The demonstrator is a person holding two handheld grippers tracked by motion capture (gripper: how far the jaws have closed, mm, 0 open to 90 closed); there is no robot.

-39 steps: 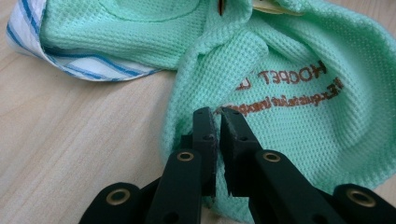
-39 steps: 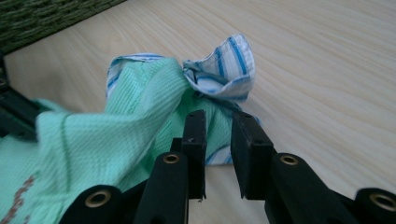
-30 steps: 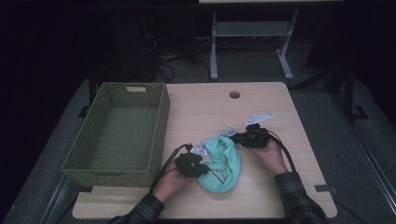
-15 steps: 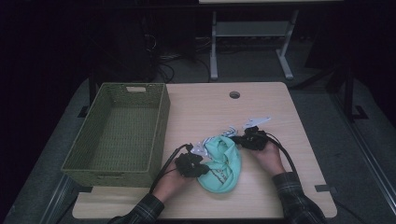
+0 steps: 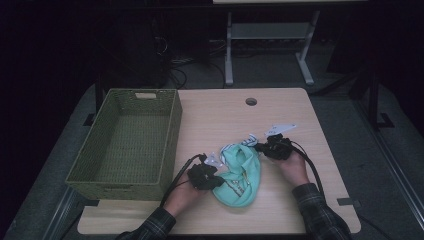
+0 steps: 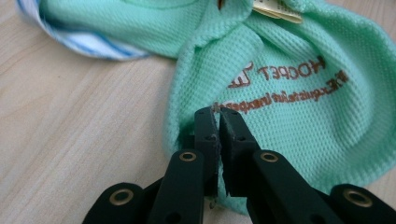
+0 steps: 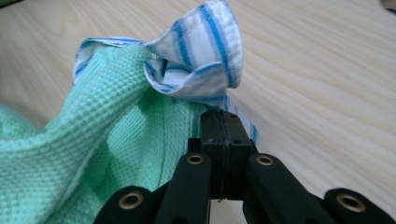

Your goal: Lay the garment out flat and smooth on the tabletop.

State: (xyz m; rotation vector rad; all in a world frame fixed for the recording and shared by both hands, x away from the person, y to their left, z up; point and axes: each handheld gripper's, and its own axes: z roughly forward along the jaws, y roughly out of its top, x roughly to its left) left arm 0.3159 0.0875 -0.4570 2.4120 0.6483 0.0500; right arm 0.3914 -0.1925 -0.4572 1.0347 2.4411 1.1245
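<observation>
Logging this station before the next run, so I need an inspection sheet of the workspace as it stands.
Surface: light wooden table, round hole near the far edge.
Job's things: mint green garment with blue-striped trim, crumpled on the table; green woven basket at the left, nothing in it.
Clutter: nothing seen.
Grippers: left gripper shut on the garment's mesh fabric; right gripper shut on its edge below the striped trim.
Cables: one trails from each gripper toward the person.
Surroundings: dark floor, metal stand legs and loose cords behind the table.
</observation>
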